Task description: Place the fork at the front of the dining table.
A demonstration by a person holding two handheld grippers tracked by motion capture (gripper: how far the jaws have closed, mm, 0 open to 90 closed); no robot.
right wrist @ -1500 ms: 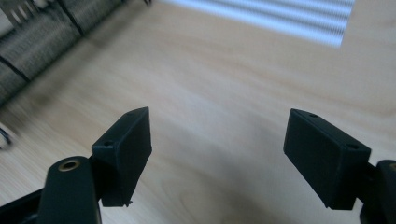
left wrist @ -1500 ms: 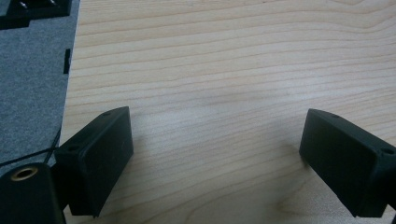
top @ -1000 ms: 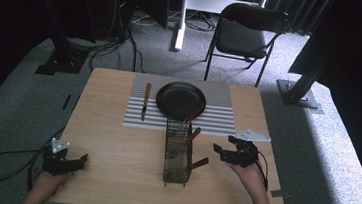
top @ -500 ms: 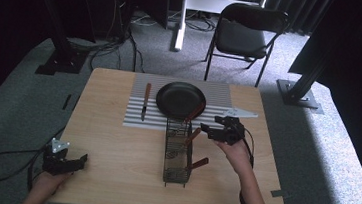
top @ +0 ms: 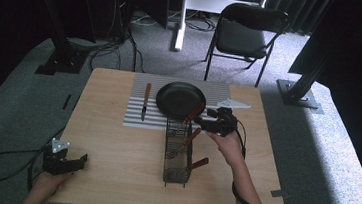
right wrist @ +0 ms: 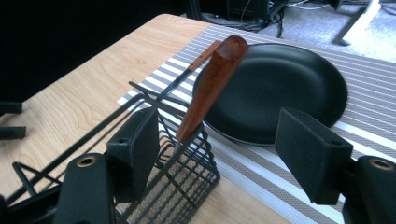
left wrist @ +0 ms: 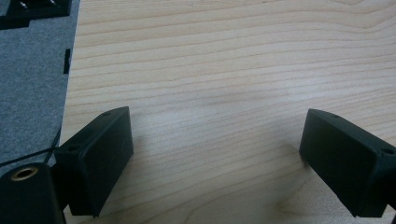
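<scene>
A black wire caddy (top: pixel 177 152) stands mid-table with three wooden-handled utensils leaning out of it. My right gripper (top: pixel 206 123) is open just right of the caddy's far end. In the right gripper view the far utensil's brown handle (right wrist: pixel 212 86) rises between the open jaws, touching neither. A black plate (top: pixel 181 99) lies on a striped mat (top: pixel 135 112). A wooden-handled knife (top: pixel 146 100) lies on the mat left of the plate. My left gripper (top: pixel 79 161) rests open near the table's front left corner, over bare wood (left wrist: pixel 219 93).
A black folding chair (top: pixel 240 35) stands beyond the table's far edge. Black stand bases (top: pixel 57 62) and cables sit on the grey carpet to the left, and another base (top: pixel 298 93) to the right. The table's left edge (left wrist: pixel 70 79) lies close to my left gripper.
My right gripper has moved left and away from the front edge, up to the caddy's far end, and now straddles the far utensil handle. The left gripper has not moved.
</scene>
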